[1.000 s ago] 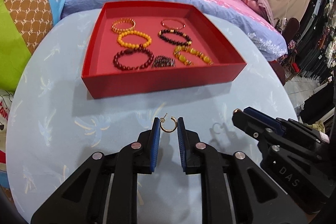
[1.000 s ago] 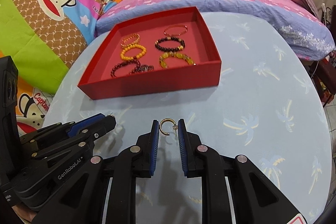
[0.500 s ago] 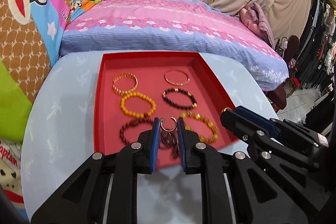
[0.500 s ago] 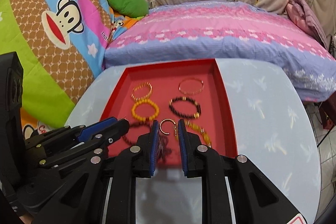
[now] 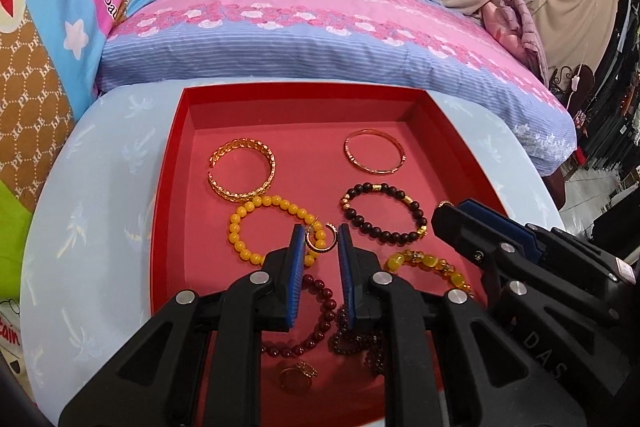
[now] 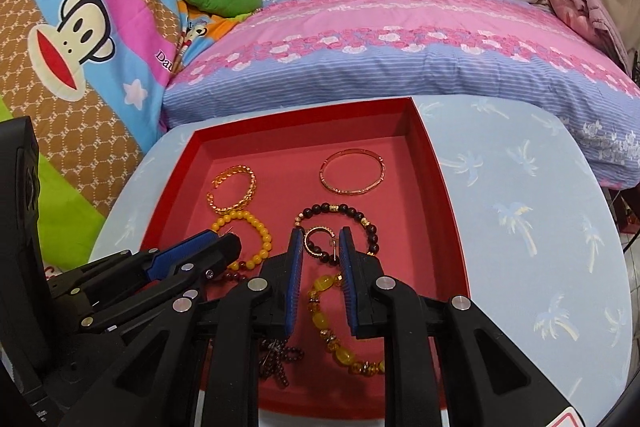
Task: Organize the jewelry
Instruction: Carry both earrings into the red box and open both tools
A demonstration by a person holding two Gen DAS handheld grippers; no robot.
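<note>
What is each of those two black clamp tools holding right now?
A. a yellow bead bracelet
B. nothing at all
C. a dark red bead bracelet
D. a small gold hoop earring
D: a small gold hoop earring sits pinched between the blue pads of the left tool, and another gold hoop sits in the right tool, both held above the red tray of bracelets.

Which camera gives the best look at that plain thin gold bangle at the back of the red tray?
The right wrist view: the thin gold bangle lies unobstructed and fairly central. The left wrist view shows it whole too, but further off-centre.
</note>
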